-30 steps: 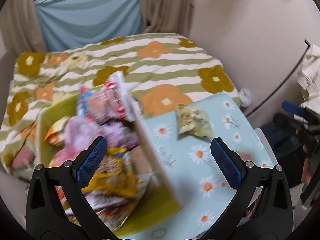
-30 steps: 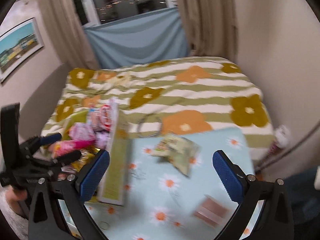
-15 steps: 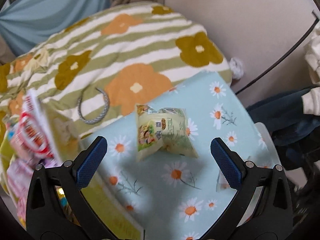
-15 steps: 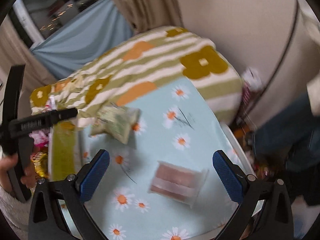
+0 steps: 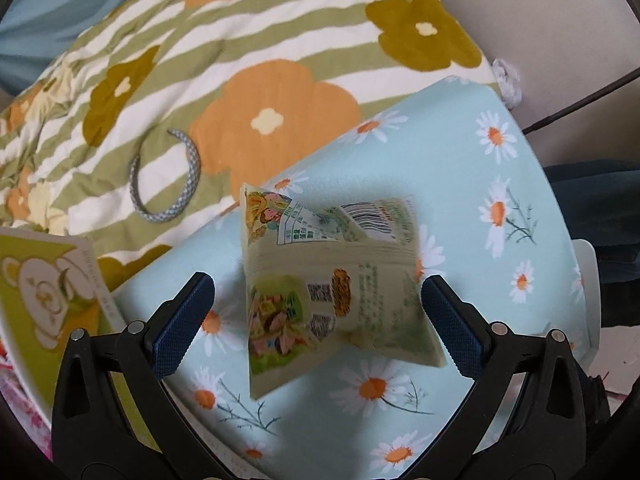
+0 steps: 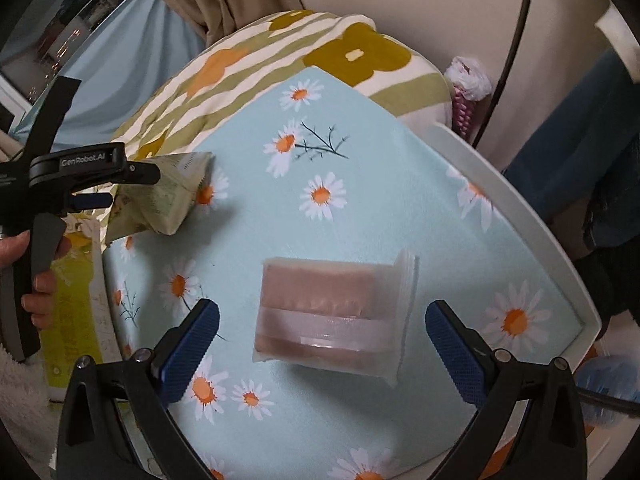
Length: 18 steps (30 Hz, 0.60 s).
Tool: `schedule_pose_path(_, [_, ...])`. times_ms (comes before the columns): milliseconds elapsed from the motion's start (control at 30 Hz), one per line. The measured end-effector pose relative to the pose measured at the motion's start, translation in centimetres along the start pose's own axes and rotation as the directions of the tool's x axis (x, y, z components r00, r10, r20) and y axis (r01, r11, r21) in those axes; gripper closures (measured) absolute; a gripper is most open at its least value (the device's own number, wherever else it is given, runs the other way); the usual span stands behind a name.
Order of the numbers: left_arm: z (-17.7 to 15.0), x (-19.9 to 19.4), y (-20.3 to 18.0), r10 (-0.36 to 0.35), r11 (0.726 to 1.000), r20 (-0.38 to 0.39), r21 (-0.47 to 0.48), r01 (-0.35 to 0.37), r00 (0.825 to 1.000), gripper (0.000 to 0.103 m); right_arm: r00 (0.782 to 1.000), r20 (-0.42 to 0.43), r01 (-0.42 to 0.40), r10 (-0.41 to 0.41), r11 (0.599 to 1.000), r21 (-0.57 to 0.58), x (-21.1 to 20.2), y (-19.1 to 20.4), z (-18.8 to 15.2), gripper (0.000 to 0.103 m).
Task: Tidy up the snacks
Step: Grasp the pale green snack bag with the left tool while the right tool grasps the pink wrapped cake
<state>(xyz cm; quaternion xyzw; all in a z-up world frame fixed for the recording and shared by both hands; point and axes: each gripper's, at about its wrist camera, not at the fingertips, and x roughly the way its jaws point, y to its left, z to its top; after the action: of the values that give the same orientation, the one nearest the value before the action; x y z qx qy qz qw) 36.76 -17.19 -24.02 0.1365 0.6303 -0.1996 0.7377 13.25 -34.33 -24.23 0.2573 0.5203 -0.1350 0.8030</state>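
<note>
A pale green snack bag (image 5: 332, 284) lies on the daisy-print tablecloth (image 5: 480, 184). My left gripper (image 5: 316, 320) is open, with the bag between its blue fingers (image 5: 180, 324). The bag also shows in the right wrist view (image 6: 168, 196), with the left gripper (image 6: 116, 184) over it. A clear-wrapped pink snack pack (image 6: 332, 312) lies on the cloth (image 6: 360, 168). My right gripper (image 6: 320, 344) is open and straddles that pack just above it.
A yellow-green box with a bear print (image 5: 44, 292) stands at the left table edge, also seen in the right wrist view (image 6: 76, 304). A flowered striped blanket (image 5: 240, 80) with a grey braided loop (image 5: 168, 176) lies behind. The white table rim (image 6: 520, 216) runs at the right.
Both grippers have moved away from the snack box and come down: the left over the green bag, the right over the pink pack. Both stay open.
</note>
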Motion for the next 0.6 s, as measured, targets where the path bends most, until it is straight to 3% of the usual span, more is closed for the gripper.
schedule_pose_path(100, [0.0,1.0,0.1,-0.025,1.0,-0.015,-0.009,0.025,1.0,0.001,1.0,-0.008,0.018,-0.018,1.0,0.016,0.7,-0.1,-0.2,0.0])
schedule_pose_path(167, [-0.3,1.5,0.1,-0.045,0.999,-0.022,-0.009,0.045,0.999,0.014,1.0,-0.011,0.028,-0.028,0.999,0.026,1.0,-0.2,-0.5,0.0])
schedule_pose_path(267, [-0.6,2.0,-0.3,-0.075,0.997,-0.028,-0.002,0.075,0.997,0.021,0.999,-0.018,0.037,-0.037,0.999,0.027,1.2,-0.2,-0.8,0.0])
schedule_pose_path(600, [-1.8,0.6,-1.2,-0.059,0.998,-0.003,0.032,0.059,0.998,0.029,0.996,-0.03,0.083,-0.084,0.996,-0.026,2.7,1.2,-1.1,0.0])
